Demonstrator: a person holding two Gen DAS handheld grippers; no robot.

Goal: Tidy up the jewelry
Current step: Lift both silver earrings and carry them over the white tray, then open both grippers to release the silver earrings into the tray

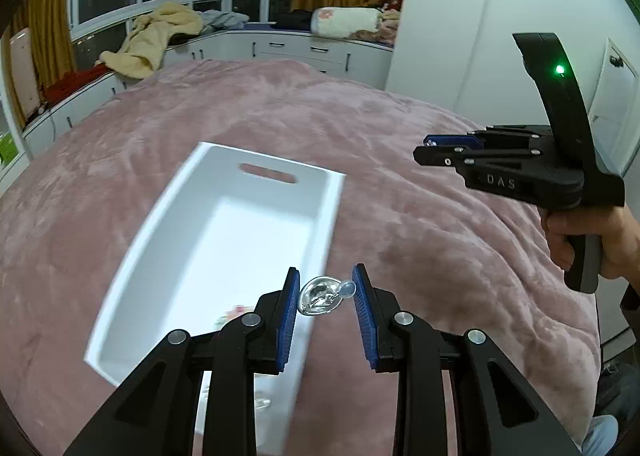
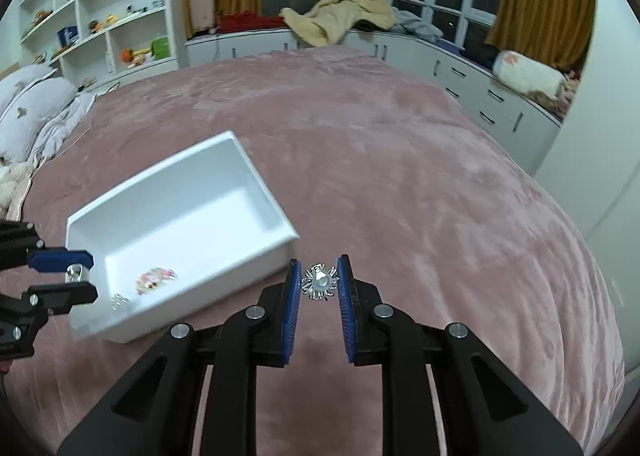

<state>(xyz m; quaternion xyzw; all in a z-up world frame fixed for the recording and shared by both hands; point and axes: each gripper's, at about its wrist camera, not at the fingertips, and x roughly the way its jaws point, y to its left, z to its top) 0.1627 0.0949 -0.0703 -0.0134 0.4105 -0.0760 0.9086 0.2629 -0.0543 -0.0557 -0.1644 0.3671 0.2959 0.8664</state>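
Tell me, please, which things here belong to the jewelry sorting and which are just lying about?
Part of the job:
silver earring in left hand-held gripper
spiky brooch in right hand-held gripper
white box
flowery piece inside it

Lying about:
yellow blanket
pillows
rolled quilt

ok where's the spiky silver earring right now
In the right wrist view, the spiky silver earring sits between the right gripper's blue pads, just right of the white bin.
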